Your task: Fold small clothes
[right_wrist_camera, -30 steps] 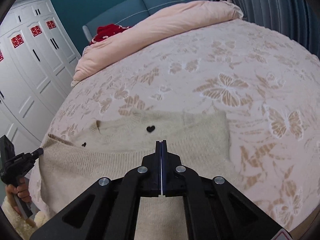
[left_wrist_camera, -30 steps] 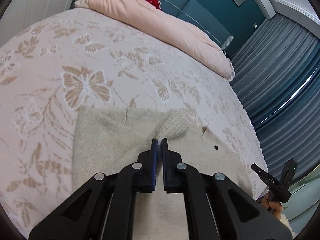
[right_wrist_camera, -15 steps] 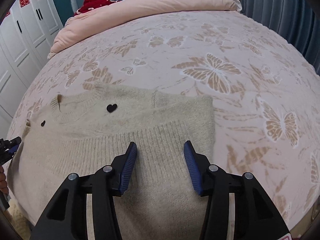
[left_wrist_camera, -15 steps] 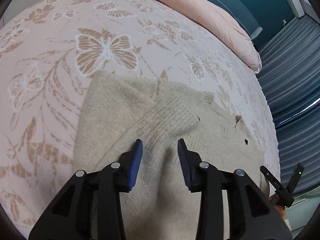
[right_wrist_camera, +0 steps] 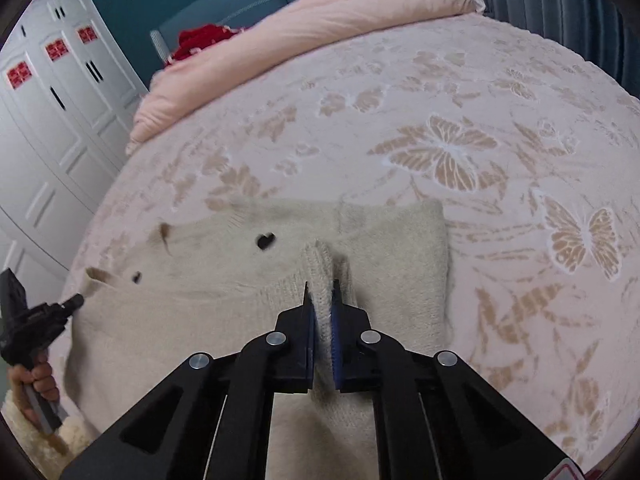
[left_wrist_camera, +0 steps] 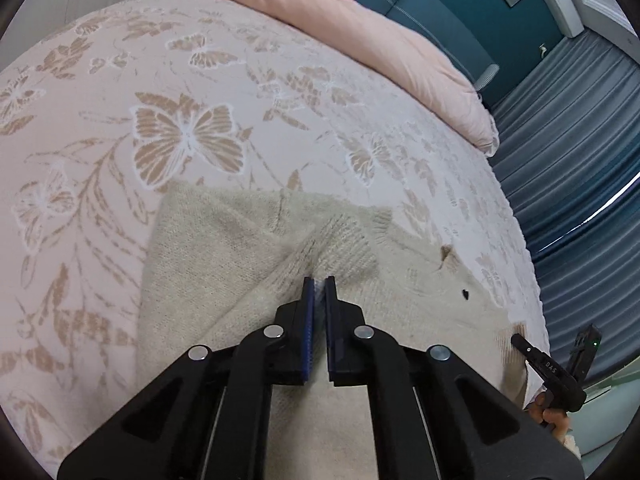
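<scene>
Both grippers pinch sweater for fold
Left hand-held gripper (left_wrist_camera: 319, 280) and right hand-held gripper (right_wrist_camera: 321, 286) each clenched on sweater (right_wrist_camera: 224, 280) ridges, ready to lift off bed (right_wrist_camera: 400, 100).

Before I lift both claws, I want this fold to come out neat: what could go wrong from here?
1. The left claw pinches only a thin ridge of the cream sweater; it could slip free on lifting.
2. The right claw has bunched a thicker fold, so the two sides may rise unevenly and skew the fold.
3. The sweater lies near the edge of the bedspread; a pull toward you might drag it off.
</scene>
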Action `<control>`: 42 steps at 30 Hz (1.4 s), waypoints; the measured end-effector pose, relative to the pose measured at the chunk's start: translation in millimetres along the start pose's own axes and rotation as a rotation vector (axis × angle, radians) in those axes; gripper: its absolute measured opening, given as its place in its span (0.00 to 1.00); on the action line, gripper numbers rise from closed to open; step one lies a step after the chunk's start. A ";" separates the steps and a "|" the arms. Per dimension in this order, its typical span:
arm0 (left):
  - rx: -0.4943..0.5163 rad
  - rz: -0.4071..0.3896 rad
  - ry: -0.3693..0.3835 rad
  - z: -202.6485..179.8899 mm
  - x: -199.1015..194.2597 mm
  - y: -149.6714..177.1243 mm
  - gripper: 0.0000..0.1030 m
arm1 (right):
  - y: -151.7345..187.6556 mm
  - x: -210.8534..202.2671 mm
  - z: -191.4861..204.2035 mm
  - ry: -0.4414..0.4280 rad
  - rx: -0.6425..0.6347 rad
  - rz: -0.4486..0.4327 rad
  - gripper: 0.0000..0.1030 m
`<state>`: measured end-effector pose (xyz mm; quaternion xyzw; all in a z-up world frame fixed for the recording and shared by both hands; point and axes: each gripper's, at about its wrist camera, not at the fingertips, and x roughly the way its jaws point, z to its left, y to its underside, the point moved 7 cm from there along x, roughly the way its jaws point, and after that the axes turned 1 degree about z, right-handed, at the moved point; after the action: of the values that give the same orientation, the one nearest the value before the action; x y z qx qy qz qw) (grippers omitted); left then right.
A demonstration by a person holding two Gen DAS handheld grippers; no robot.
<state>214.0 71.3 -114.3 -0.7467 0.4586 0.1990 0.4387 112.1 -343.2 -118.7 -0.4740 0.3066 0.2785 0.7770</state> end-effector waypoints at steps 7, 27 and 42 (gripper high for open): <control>0.000 -0.154 0.037 -20.2 -61.4 -58.9 0.03 | -75.4 -70.8 25.4 -0.069 -0.002 -0.224 0.06; 0.041 0.068 -0.188 11.9 65.7 -44.5 0.66 | -48.2 72.1 -10.3 0.204 -0.058 0.053 0.48; 0.007 -0.034 -0.168 16.9 45.3 -102.1 0.10 | -93.6 56.1 3.3 0.050 0.030 -0.041 0.06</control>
<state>326.2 82.2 -106.9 -0.7334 0.4083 0.2520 0.4815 217.4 -369.3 -106.0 -0.4753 0.3203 0.2459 0.7817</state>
